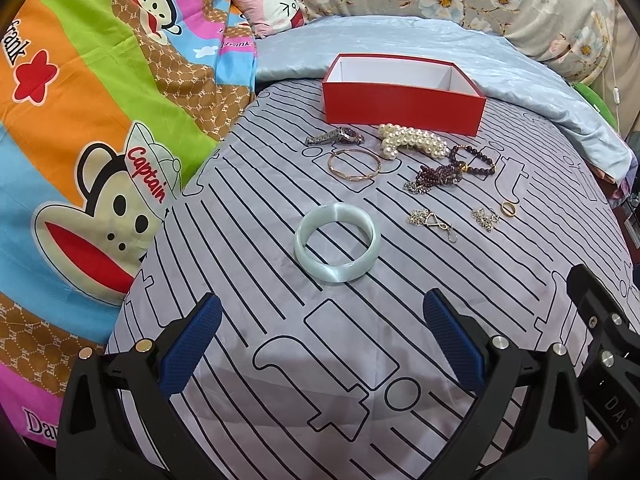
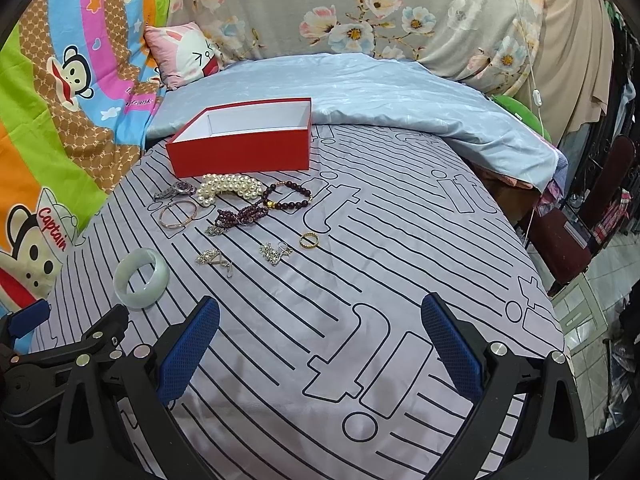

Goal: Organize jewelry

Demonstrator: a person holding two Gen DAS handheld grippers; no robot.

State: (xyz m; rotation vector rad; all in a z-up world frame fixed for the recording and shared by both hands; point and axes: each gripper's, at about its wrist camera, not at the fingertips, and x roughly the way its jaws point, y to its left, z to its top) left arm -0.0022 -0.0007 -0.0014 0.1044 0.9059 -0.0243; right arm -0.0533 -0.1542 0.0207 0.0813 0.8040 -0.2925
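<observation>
Presently, nothing has been placed in the box.
Box (image 1: 402, 110): red, open, white inside; set on the bed (image 1: 248, 216) at the far side, just behind the jewelry.
Bangle (image 1: 337, 249): pale green, lying flat, apart from the rest and nearest the left gripper; judged stiff, smooth, slippery and breakable; best taken across one wall of the ring, one pad inside, one outside.
Pearls (image 1: 412, 141): bunched strand just before the box; judged limp, to be pinched at the bunch.
Watch (image 1: 335, 136): beside a thin gold bracelet (image 1: 354, 165).
Beads (image 1: 472, 160): dark strands, tangled, near the pearls.
Chains (image 2: 214, 261): fine, silver; judged light and hard to pinch off soft cloth.
Ring (image 2: 309, 240): gold, small, lying alone.
Left gripper (image 1: 322, 342): spread wide, nothing held or touched, bangle ahead between the pads.
Right gripper (image 2: 320, 342): spread wide, nothing held, over bare sheet.
</observation>
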